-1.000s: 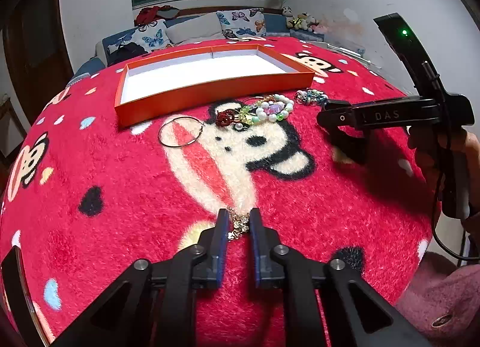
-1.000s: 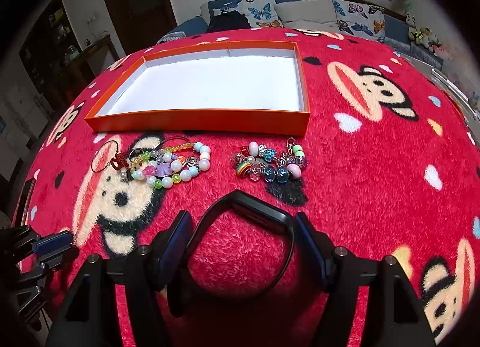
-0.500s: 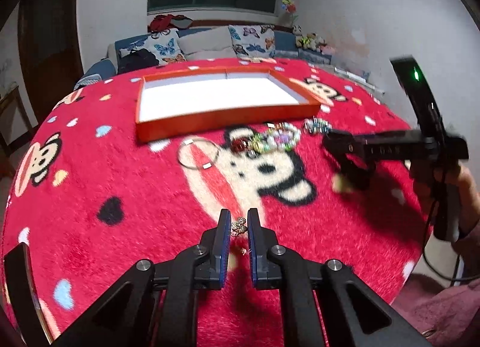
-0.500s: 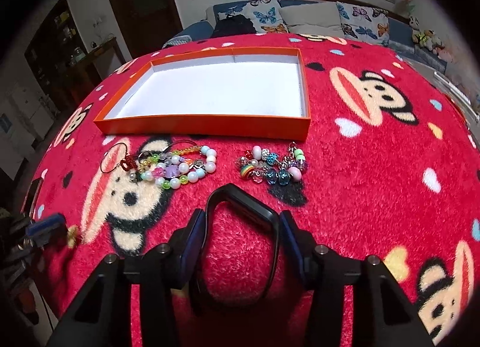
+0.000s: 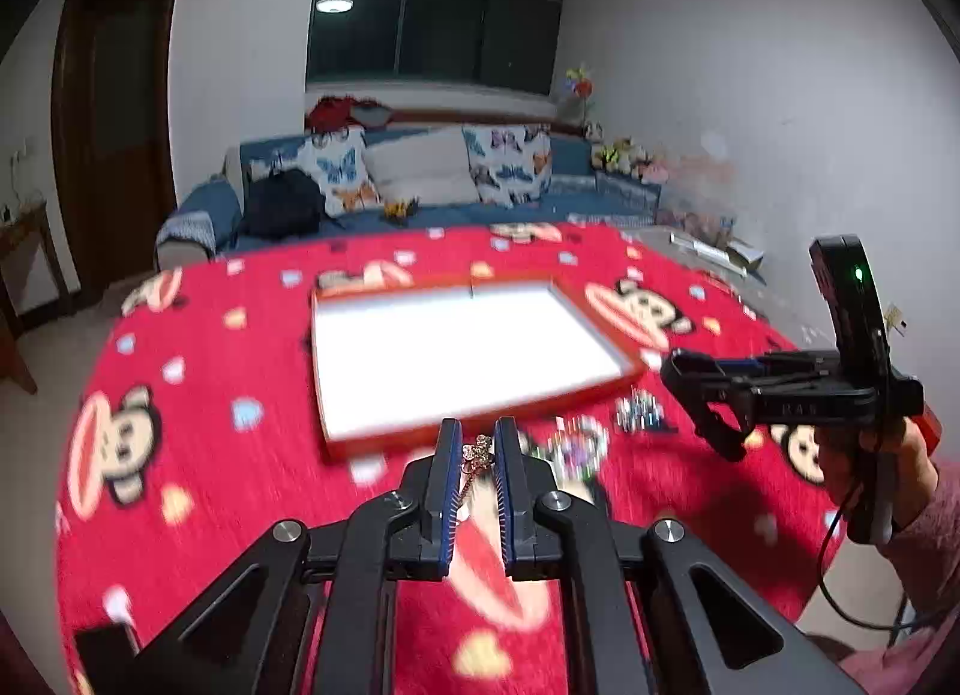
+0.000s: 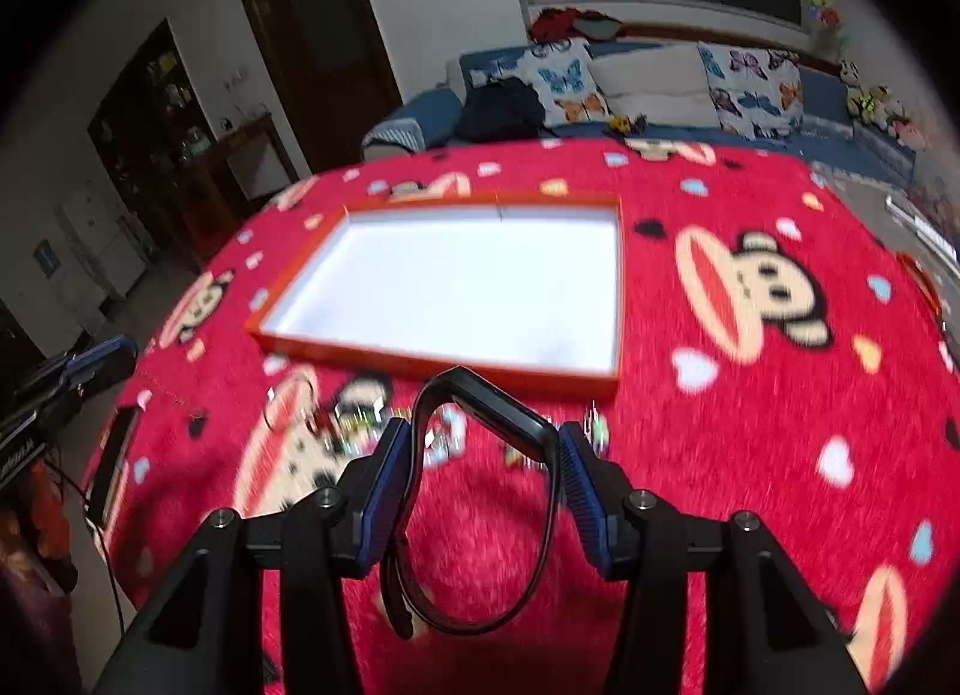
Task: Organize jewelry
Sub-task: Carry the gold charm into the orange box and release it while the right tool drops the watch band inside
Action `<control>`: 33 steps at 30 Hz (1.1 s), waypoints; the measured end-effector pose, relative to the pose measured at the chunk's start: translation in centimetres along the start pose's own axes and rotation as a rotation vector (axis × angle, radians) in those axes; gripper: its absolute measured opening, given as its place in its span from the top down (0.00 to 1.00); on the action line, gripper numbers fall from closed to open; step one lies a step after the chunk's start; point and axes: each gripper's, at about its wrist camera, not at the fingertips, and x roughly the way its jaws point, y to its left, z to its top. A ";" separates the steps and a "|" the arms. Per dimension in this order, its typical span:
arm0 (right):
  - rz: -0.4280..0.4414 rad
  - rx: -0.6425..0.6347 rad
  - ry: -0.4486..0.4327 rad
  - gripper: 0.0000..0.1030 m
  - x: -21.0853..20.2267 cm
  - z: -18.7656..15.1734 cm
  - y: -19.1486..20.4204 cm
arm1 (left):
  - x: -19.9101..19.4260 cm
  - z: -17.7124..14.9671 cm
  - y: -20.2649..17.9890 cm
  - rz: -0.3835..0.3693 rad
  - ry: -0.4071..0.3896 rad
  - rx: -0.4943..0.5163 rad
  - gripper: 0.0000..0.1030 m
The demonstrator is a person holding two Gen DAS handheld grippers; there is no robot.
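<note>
We've got a small gold chain with a flower-shaped charm [image 5: 477, 453] pinched between the tips of the left gripper [image 5: 477, 449], fingers drawn in narrow around it, the chain dangling down between the blue pads above the red blanket. Over in the right wrist view, a black wristband [image 6: 489, 419] sits clamped across the right gripper [image 6: 486, 443], its loop pressed against both blue pads at a middling width; those jaws have just been closing on it, and the band hangs clear of the cloth.

Just beyond both grippers lies the orange tray [image 6: 432, 365] with its white floor, flat on the red monkey-print blanket [image 6: 750, 425]. Between tray and grippers we can make out the remaining pieces, though they're blurred: a thin metal hoop [image 6: 288, 404] to the left, a cluster of coloured bead bracelets [image 6: 360, 425] beside it, and more beads [image 5: 639, 413] nearer the tray's right corner.

From the left wrist view we see the right gripper from the side, gripped by a hand [image 5: 864, 467] in a pink sleeve [image 5: 924, 545]. Behind the table, a blue sofa [image 5: 420, 197] carries butterfly cushions under a dark window.
</note>
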 end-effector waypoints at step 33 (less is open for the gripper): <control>-0.046 -0.121 0.073 0.47 10.0 5.5 -1.9 | 18.6 2.2 5.9 0.053 0.249 0.006 0.89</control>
